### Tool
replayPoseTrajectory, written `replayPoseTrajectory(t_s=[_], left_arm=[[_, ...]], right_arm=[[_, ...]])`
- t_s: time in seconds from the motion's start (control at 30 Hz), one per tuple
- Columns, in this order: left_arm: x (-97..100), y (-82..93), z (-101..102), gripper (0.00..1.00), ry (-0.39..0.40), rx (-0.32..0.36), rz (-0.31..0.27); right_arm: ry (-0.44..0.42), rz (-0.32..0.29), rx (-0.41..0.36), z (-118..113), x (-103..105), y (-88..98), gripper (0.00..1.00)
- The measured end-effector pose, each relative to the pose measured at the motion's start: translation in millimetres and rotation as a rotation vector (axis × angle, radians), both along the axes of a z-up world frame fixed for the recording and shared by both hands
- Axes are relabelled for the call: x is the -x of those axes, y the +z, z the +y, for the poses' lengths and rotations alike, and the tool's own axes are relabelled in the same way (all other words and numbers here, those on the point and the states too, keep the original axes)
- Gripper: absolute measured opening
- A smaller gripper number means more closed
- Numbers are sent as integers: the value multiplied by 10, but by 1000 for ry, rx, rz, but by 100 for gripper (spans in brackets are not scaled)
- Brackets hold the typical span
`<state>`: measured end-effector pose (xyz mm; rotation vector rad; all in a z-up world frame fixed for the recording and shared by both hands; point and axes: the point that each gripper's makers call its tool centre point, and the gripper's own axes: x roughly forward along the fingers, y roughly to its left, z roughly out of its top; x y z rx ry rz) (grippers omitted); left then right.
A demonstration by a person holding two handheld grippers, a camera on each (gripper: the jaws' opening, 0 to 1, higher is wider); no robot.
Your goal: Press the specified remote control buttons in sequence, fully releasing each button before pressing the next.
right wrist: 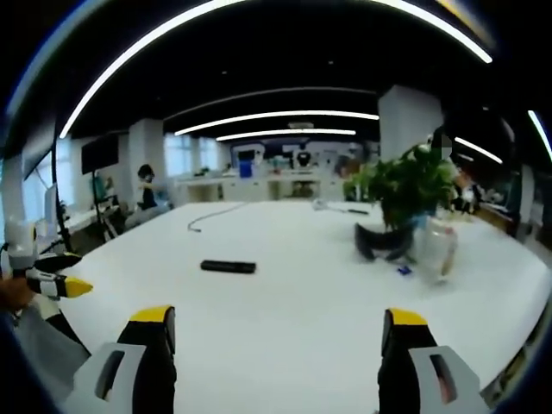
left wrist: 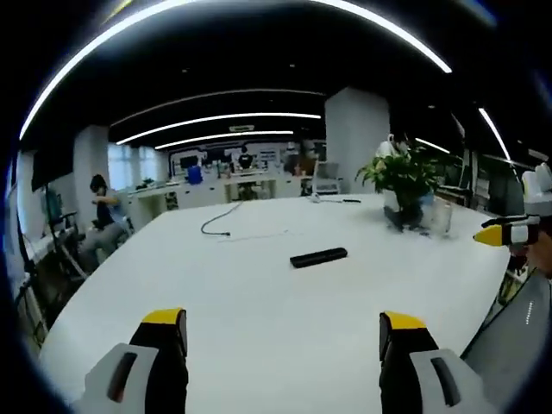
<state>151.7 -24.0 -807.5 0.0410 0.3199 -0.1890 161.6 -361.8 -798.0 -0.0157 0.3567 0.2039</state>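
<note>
Hovering above the table's near edge, the left gripper [left wrist: 283, 332] has its jaws spread wide with nothing between them, and the right gripper [right wrist: 278, 332] is the same, agape and empty. Each one's yellow tip also pokes into the other's view from the side, so the two sit level and well apart. Out ahead of both, the remote [left wrist: 318, 256] lies flat on the white table [left wrist: 259, 293], alone near the middle, lengthwise across the left gripper view and seen again from the other side in the right gripper view [right wrist: 228, 266]. Its buttons are too small to make out from here. It looks a slim, light, rigid bar, and on that smooth top it would likely skate away under a sideways poke. Better to steady one end between the jaws of one gripper and press straight down with a single fingertip of the other. Farther off stand a potted plant [right wrist: 398, 194] and a clear jar [right wrist: 435, 246]; a cable [left wrist: 220, 220] trails across the far side.
</note>
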Motion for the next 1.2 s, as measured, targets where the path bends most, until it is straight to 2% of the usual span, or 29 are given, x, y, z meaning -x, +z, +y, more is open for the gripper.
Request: replayPoseTrajectory(t_s=[0.07, 0.13, 0.17, 0.23, 0.3, 0.37, 0.47, 0.57, 0.63, 0.77, 1.0, 1.1, 1.2], left_arm=[[19, 67, 76, 89, 36, -30, -47], [-12, -8, 168, 91, 49, -5, -63], [-51, -69, 223, 91, 60, 0, -54], [-42, -163, 290, 85, 102, -43, 22], [-14, -171, 270, 82, 101, -63, 0], [-33, -181, 273, 83, 96, -73, 2], [-26, -165, 193, 89, 78, -70, 0], [-43, -41, 171, 100, 82, -67, -67], [-40, -10, 174, 100, 87, -41, -81], [-40, -48, 185, 100, 96, -61, -59], [-31, -44, 162, 100, 89, -68, -53], [-19, -108, 160, 100, 87, -67, -12], [-17, -119, 137, 100, 74, -72, -7]], right_arm=[[-10, 11, 2, -27, 3, -43, 99], [-12, 11, -1, -33, -16, -49, 99], [-5, 8, -1, -17, -22, -40, 99], [19, -2, 13, 34, -7, -37, 99], [27, -1, 37, 52, -1, -47, 96], [26, 7, 50, 47, -5, -70, 96], [10, 3, 40, -4, -4, -54, 96], [-12, 2, 24, -52, -4, -48, 94], [-20, -4, 13, -68, -6, -35, 93], [-17, -7, 9, -44, -3, -23, 93], [6, -17, 25, 9, 7, -6, 93], [-4, -26, 18, -14, 8, 12, 93], [-13, -30, 6, -33, 7, 20, 92]])
